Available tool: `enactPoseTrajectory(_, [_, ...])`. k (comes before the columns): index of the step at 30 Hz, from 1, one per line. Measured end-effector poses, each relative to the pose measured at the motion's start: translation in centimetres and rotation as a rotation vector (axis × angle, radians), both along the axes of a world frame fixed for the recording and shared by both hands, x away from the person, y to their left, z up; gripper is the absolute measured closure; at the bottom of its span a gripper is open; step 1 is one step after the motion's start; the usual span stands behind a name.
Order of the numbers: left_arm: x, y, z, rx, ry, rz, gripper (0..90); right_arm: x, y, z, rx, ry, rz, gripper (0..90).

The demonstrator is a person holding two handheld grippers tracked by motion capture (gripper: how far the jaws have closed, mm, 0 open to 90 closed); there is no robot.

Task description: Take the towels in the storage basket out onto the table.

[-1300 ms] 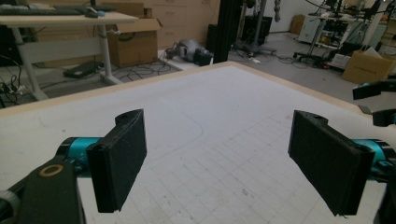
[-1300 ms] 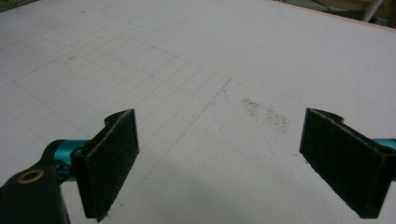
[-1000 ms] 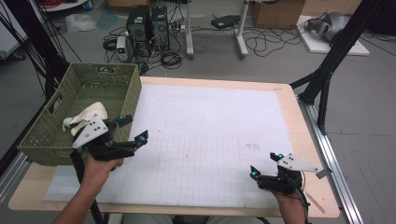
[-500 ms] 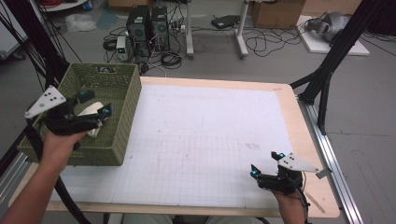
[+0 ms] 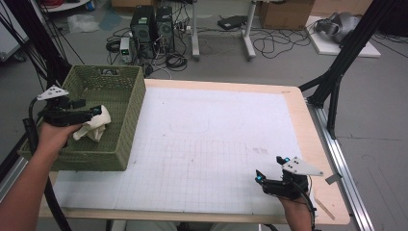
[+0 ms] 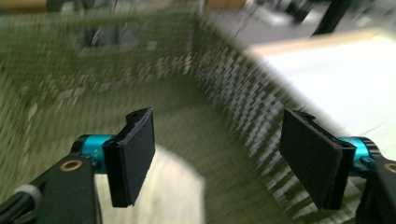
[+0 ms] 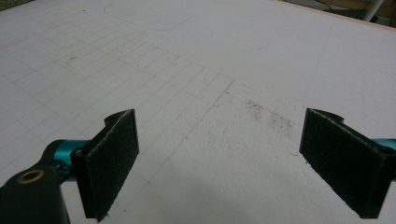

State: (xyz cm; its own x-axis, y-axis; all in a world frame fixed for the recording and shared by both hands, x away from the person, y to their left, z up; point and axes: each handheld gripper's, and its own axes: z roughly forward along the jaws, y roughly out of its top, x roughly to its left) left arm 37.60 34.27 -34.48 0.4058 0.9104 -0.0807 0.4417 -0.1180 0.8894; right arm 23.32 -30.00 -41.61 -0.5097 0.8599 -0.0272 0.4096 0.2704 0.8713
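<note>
Light wooden table under a white gridded mat with faint pencil outlines and a dark smudge ahead of the right gripper. That gripper low at the mat's near right corner, jaws spread wide, nothing between. Green woven basket at the table's left edge; cream cloth lying inside it, against the near right wall. Left gripper over the basket, jaws wide apart, cloth just below and unheld. Beyond the table: grey floor, computer towers, tangled cables, black frame struts, cardboard boxes.
</note>
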Motion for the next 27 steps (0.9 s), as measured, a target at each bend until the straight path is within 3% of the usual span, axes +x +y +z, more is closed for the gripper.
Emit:
enactPoseTrajectory(3, [1.1,0.4,-1.1,0.015,0.064,0.057,22.4,0.0,0.0,0.0,0.002,-0.001,-0.003,11.0])
enactPoseTrajectory(4, [1.9,0.5,-1.8,0.023,0.111,0.085,21.7,0.0,-0.1,0.0,0.0,-0.002,-0.005,11.1])
enactPoseTrajectory(5, [1.9,0.5,-1.8,0.023,0.111,0.085,21.6,-0.1,-0.1,0.0,-0.001,0.0,-0.005,11.0])
enactPoseTrajectory(7, [2.5,0.5,-2.3,0.043,0.162,0.103,21.7,-0.1,-0.1,0.0,0.002,0.003,-0.007,11.0])
enactPoseTrajectory(8, [2.8,0.5,-2.6,0.053,0.188,0.107,22.8,-0.2,-0.2,0.0,-0.001,0.0,-0.007,11.0])
enactPoseTrajectory(9, [3.3,0.4,-3.1,0.08,0.249,0.104,26.1,-0.2,-0.2,0.0,0.002,0.002,-0.01,11.1])
enactPoseTrajectory(10, [3.3,0.4,-3.1,0.08,0.249,0.104,29.8,-0.2,-0.3,0.0,0.0,0.0,-0.011,11.1])
enactPoseTrajectory(11, [3.7,0.4,-3.7,0.103,0.3,0.12,30.8,-0.2,-0.3,0.0,0.002,0.002,-0.013,11.0])
enactPoseTrajectory(12, [3.7,0.4,-3.7,0.103,0.3,0.12,31.0,-0.2,-0.4,0.0,0.0,0.001,-0.012,11.1])
enactPoseTrajectory(13, [4.0,0.5,-4.2,0.122,0.339,0.139,31.7,-0.2,-0.4,0.0,0.002,0.003,-0.014,11.1])
enactPoseTrajectory(15, [4.0,0.5,-4.4,0.141,0.356,0.149,32.2,-0.3,-0.5,0.0,0.006,0.005,-0.018,11.1])
enactPoseTrajectory(16, [4.2,0.6,-4.8,0.182,0.394,0.158,32.1,-0.3,-0.5,0.0,0.006,0.001,-0.017,11.1])
enactPoseTrajectory(17, [4.2,0.6,-4.8,0.182,0.394,0.158,32.2,-0.3,-0.5,0.0,0.006,0.001,-0.017,11.1])
enactPoseTrajectory(18, [4.4,0.5,-5.2,0.195,0.433,0.161,32.4,-0.3,-0.6,0.0,0.005,0.0,-0.015,11.1])
enactPoseTrajectory(21, [4.7,0.4,-5.6,0.206,0.457,0.156,34.5,-0.3,-0.5,-0.1,0.007,0.007,-0.01,11.1])
enactPoseTrajectory(22, [5.0,0.2,-5.8,0.24,0.482,0.142,35.5,-0.3,-0.4,-0.2,0.008,0.012,-0.008,11.1])
enactPoseTrajectory(26, [5.1,0.0,-5.9,0.253,0.503,0.147,39.3,-0.1,-0.4,-0.2,0.003,0.011,-0.005,11.1])
enactPoseTrajectory(27, [5.0,0.1,-5.9,0.245,0.513,0.149,44.6,-0.2,-0.3,-0.1,0.007,0.008,-0.008,11.1])
